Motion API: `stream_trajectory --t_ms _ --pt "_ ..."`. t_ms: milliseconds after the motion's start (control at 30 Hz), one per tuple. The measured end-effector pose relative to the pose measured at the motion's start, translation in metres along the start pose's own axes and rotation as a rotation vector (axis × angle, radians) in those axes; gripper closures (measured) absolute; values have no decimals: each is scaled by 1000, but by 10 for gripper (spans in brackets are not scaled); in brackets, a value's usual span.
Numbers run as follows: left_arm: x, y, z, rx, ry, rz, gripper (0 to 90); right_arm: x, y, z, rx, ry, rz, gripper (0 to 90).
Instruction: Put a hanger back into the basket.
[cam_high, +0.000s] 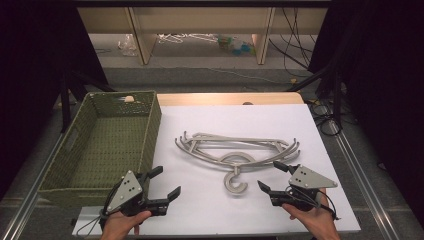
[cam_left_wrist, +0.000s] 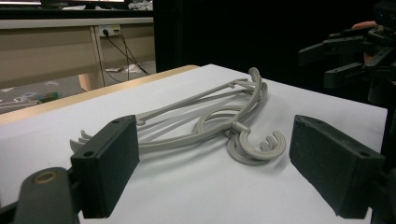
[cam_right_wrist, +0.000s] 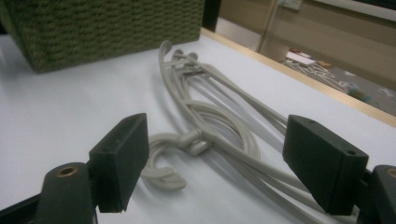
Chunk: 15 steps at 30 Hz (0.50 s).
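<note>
I hold my left gripper (cam_high: 159, 187) and my right gripper (cam_high: 274, 178) low over the near edge of the surface (cam_high: 310, 135), one on each side of the hangers (cam_high: 237, 150). Both sets of fingers stand wide apart and grip nothing; only bare white sheet lies between them. I aim them inward so each camera looks along its fingers at the pile, which I judge sets me up to reach in from either side.

The hangers lie flat near the middle of the surface, stacked on one another with their hooks (cam_high: 235, 182) pointing toward me, well apart from both grippers. The basket (cam_high: 107, 145) sits at my left, its long wall just beside the left ends of the hangers, its open top handy for dropping things in; it looks empty.

How many hangers are stacked I cannot tell: the arms overlap and blur together, three perhaps. In the left gripper view the left finger (cam_left_wrist: 105, 168) hides the near ends of the arms (cam_left_wrist: 187, 109). In the right gripper view the left finger (cam_right_wrist: 119, 161) covers part of a hook (cam_right_wrist: 161, 175), and the basket (cam_right_wrist: 102, 28) is cut off at the top. Beyond the surface the room is dark.
</note>
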<state>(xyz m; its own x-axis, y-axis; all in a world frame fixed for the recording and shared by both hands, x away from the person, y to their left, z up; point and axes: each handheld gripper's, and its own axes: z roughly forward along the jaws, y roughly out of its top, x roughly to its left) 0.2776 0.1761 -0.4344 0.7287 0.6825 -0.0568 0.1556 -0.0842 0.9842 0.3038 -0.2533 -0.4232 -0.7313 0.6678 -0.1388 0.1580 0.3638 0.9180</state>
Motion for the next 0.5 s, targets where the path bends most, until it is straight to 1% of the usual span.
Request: stream_trajectory --t_ms 33,67,100,133,167,200,233,267,300,333,400,433,467,500 --pt "0 0 0 1 0 0 157 -1 1 2 10 9 -16 243" --pt "0 0 0 1 0 0 157 -1 1 2 10 9 -16 243" --pt "0 0 0 1 -1 -2 157 -6 4 8 34 17 -62 250" --pt "0 0 0 1 -1 -2 157 -8 6 9 64 38 -72 258" --pt "0 0 0 2 -1 -1 157 -10 7 13 78 44 -98 270" --pt "0 0 0 4 0 -1 157 -12 8 17 105 57 -123 276" --pt "0 0 0 4 -1 -1 157 -15 9 21 142 82 -138 298" --pt "0 0 0 4 -2 -4 157 -19 10 26 163 96 -149 311" --pt "0 0 0 4 -2 -4 157 -19 10 26 163 96 -149 311" --pt "0 -1 1 5 -4 -7 157 -24 11 33 194 108 -160 311" --pt "0 -1 1 7 -8 -4 157 -29 12 40 218 108 -166 317" --pt "-1 -1 1 9 -7 -1 157 -33 12 45 247 114 -180 331" --pt "-1 -1 2 11 -7 0 157 -36 12 50 258 114 -194 346" --pt "-1 -1 2 11 -7 0 157 -36 12 50 258 114 -194 346"
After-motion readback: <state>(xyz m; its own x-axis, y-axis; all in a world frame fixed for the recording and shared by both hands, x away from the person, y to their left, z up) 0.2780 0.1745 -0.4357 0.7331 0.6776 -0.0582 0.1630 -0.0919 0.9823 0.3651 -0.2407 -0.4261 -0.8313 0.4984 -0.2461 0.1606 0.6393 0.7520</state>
